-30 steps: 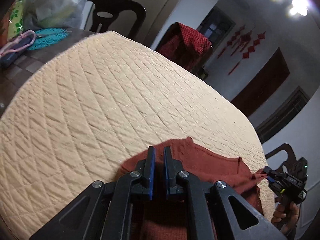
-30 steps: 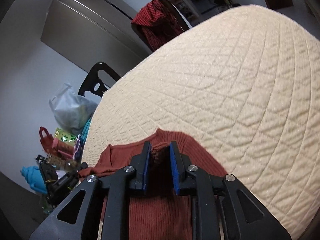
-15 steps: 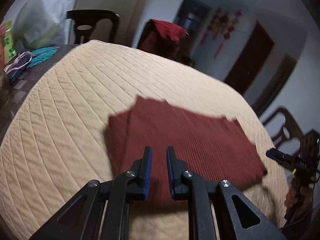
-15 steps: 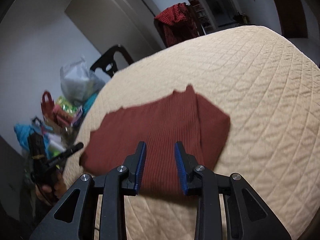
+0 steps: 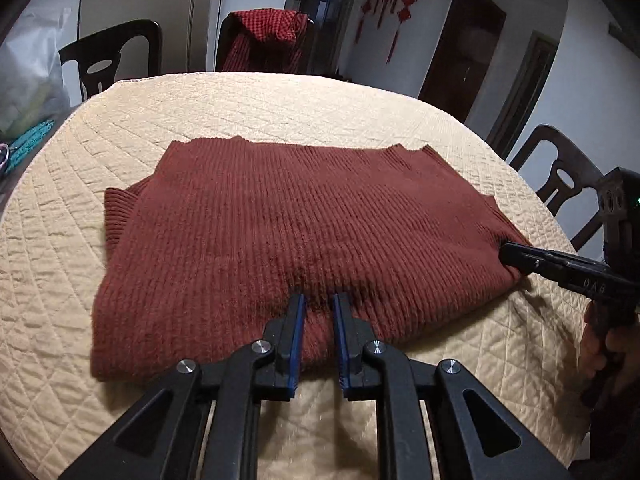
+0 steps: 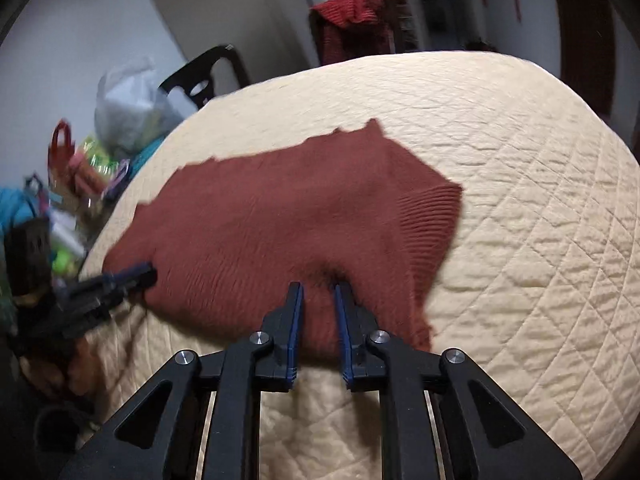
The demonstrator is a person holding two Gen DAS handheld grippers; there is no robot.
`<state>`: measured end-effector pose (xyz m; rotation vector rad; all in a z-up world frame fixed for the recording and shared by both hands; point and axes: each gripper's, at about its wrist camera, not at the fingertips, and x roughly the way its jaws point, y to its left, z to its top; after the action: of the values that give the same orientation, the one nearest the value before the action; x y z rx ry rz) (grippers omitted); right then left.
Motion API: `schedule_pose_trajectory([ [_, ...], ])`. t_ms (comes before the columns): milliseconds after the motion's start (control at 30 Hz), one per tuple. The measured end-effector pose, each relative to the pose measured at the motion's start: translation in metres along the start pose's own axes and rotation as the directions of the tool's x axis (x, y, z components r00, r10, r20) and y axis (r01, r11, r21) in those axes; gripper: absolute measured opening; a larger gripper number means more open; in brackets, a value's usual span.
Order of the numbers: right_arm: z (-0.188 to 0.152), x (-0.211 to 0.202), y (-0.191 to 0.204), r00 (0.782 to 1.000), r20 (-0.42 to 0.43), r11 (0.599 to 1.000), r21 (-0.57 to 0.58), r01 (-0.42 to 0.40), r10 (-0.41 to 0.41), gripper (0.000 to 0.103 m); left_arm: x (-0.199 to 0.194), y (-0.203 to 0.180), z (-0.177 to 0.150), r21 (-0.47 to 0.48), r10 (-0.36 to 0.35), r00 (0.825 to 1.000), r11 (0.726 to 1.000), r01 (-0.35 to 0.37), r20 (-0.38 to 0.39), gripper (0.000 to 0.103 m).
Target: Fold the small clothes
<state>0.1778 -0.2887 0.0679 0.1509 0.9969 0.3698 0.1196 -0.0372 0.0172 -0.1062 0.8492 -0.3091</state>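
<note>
A rust-red ribbed sweater (image 5: pixel 288 216) lies folded flat on the round table's beige quilted cover (image 5: pixel 280 96). My left gripper (image 5: pixel 319 300) is open, its tips resting over the sweater's near edge with no cloth pinched. My right gripper (image 6: pixel 319 290) is also open, its tips over the sweater (image 6: pixel 288 216) near its right end. The right gripper shows in the left wrist view (image 5: pixel 520 258) at the sweater's right corner. The left gripper shows in the right wrist view (image 6: pixel 136 274) at the left corner.
Dark chairs (image 5: pixel 112 56) ring the table; one carries a red checked cloth (image 5: pixel 268 36). A grey plastic bag (image 6: pixel 128 108) and colourful clutter (image 6: pixel 80 160) sit at the table's left side. Another chair (image 5: pixel 560 176) stands at the right.
Both grippers let go of the sweater and opened. The sweater went from bunched in the jaws to lying flat and folded on the cover, and both grippers pulled back to its near edge.
</note>
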Motion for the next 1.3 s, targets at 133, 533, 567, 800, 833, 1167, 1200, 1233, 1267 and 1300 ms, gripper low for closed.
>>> schedule_pose_trajectory([
  [133,-0.008,-0.015,0.017,1.000,0.018,0.999,-0.039,-0.021,0.022,0.015,-0.016,-0.008,-0.003,0.003,-0.017,0.999,1.000,0.017,0.030,0.017],
  [533,-0.016,0.006,0.038,0.995,-0.030,0.993,-0.069,-0.094,0.092,0.015,-0.002,-0.025,-0.005,0.025,-0.051,0.999,0.998,0.051,-0.001,0.019],
  [567,-0.016,0.003,0.040,0.996,-0.017,0.993,-0.081,-0.086,0.085,0.015,-0.005,-0.027,-0.004,0.025,-0.058,0.998,0.998,0.058,0.011,0.019],
  [800,-0.017,0.006,0.025,0.992,-0.021,0.992,-0.006,-0.124,0.124,0.016,0.013,-0.049,-0.006,0.066,-0.068,0.998,0.995,0.069,-0.020,0.025],
  [833,-0.018,0.002,0.021,0.993,-0.015,0.994,0.000,-0.113,0.113,0.016,0.011,-0.049,-0.006,0.068,-0.068,0.998,0.995,0.069,-0.017,0.025],
  [1167,-0.024,-0.033,-0.027,0.997,0.069,0.989,0.137,-0.050,0.041,0.016,-0.006,-0.022,-0.003,-0.008,-0.011,1.000,1.000,0.011,0.020,0.025],
  [1200,-0.024,-0.036,-0.027,0.996,0.074,0.989,0.139,-0.051,0.041,0.016,-0.013,-0.017,-0.004,-0.015,0.011,0.999,1.000,-0.011,0.041,0.025],
  [1233,-0.025,-0.040,-0.026,0.996,0.081,0.990,0.136,-0.048,0.038,0.016,-0.021,-0.010,-0.005,-0.022,0.036,0.997,0.999,-0.034,0.065,0.025],
  [1267,-0.025,-0.043,-0.025,0.995,0.090,0.990,0.130,-0.047,0.035,0.016,-0.028,-0.003,-0.006,-0.037,0.057,0.995,0.998,-0.054,0.079,0.025],
  [1300,-0.025,-0.044,-0.025,0.995,0.096,0.990,0.132,-0.044,0.031,0.016,-0.033,0.006,-0.006,-0.059,0.079,0.993,0.995,-0.074,0.085,0.025],
])
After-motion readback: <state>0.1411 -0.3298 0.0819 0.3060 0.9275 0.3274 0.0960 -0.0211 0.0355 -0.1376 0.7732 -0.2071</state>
